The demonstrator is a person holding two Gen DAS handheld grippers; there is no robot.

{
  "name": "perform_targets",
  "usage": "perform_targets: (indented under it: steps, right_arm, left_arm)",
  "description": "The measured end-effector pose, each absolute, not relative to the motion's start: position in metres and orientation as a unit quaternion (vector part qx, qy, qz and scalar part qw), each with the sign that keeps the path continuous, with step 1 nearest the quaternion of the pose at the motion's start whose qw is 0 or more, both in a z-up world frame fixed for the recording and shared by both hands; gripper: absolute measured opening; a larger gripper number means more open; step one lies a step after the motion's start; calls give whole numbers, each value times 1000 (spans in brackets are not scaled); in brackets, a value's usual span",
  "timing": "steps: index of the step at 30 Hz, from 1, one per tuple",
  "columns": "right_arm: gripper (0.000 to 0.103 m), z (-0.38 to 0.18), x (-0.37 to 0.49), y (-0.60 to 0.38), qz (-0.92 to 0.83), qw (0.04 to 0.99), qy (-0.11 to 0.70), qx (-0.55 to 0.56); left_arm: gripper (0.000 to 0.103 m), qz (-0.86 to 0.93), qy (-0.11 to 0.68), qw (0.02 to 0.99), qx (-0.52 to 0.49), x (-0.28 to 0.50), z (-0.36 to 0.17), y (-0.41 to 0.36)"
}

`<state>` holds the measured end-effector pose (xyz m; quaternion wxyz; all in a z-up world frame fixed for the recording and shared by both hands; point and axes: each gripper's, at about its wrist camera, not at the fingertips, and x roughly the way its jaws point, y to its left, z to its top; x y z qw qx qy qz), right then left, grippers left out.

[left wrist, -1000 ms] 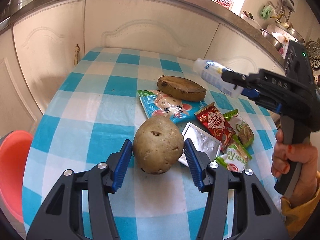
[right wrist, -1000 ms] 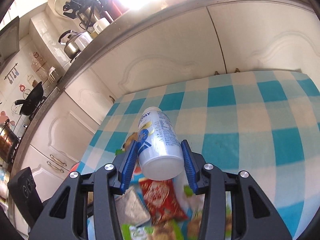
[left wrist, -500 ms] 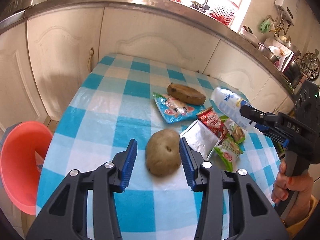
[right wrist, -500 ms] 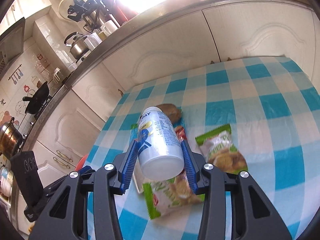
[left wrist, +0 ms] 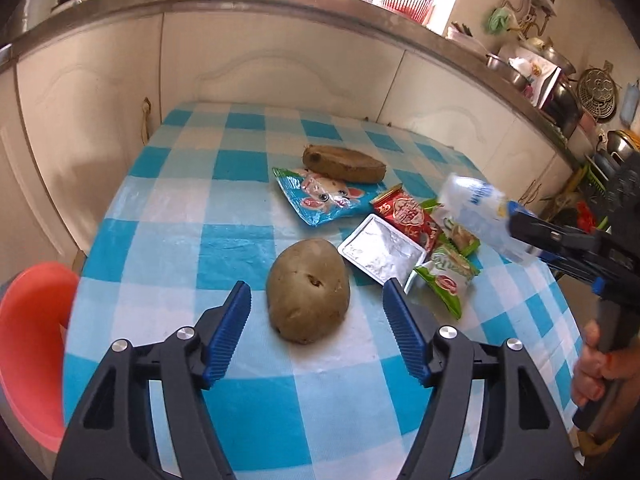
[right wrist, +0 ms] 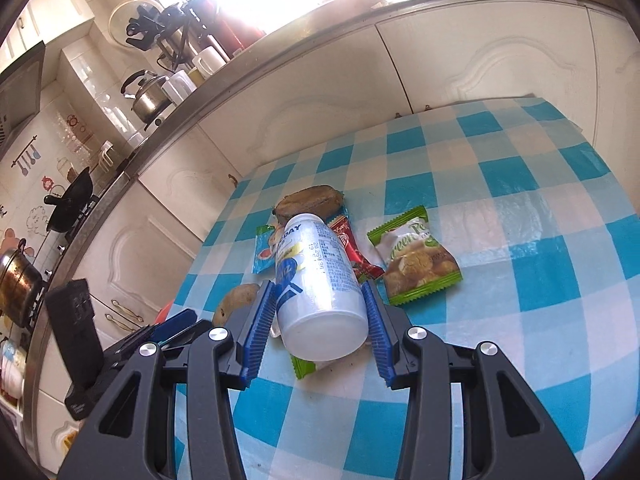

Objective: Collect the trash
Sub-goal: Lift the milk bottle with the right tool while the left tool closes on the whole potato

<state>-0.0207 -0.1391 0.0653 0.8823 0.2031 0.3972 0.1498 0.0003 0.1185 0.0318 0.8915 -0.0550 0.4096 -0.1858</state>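
My left gripper (left wrist: pixel 316 285) hovers low over the checked table (left wrist: pixel 224 240); its jaws are opening around the near end of a brown potato (left wrist: pixel 308 290) that lies on the cloth, and the pads do not touch it. My right gripper (right wrist: pixel 317 286) is shut on a white plastic bottle (right wrist: pixel 316 280), held above the table at the right of the left wrist view, bottle (left wrist: pixel 476 210). Under it lie a blue wrapper (left wrist: pixel 324 200), a red wrapper (left wrist: pixel 408 216), a silver foil packet (left wrist: pixel 382 254) and green snack bags (right wrist: pixel 416 256).
A dark brown root (left wrist: pixel 344 162) lies behind the wrappers. A red bin (left wrist: pixel 32 340) stands on the floor off the table's left edge. White cabinets and a cluttered counter (left wrist: pixel 280 4) run behind the table. A hand (left wrist: pixel 592 364) grips the right tool.
My left gripper drew back from the potato, its jaws narrowed and then spread wide; the potato stayed on the table. My right gripper carried the bottle back and to the right over the wrappers.
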Motion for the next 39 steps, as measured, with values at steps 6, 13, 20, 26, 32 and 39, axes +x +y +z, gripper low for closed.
perform_targets:
  steps: [6,13,20,26,32,39]
  right_arm:
    - [46,68,-29,-140,145,883,398,202]
    - [46,67,-29,-135,150,880,403,203]
    - [46,69,-31,-124,159,878,405,197]
    - [46,67,-29,-112,169,875,412,190]
    - [46,63,-28,-107,171,870,421,191]
    - [46,64,-29,-105,170,870,423,188]
  left_arm:
    - [60,-176,434,883,-29,18,17,105]
    - [52,-166,436,884,-31,22,15,107]
    - [39,-160,425,888,-73,12,22,122]
    - [16,-151,425,888,-86,9,27,140]
    - [56,-197,423,880,-87,3,28,139]
    - [60,-207,451,868,-2,16,18,111]
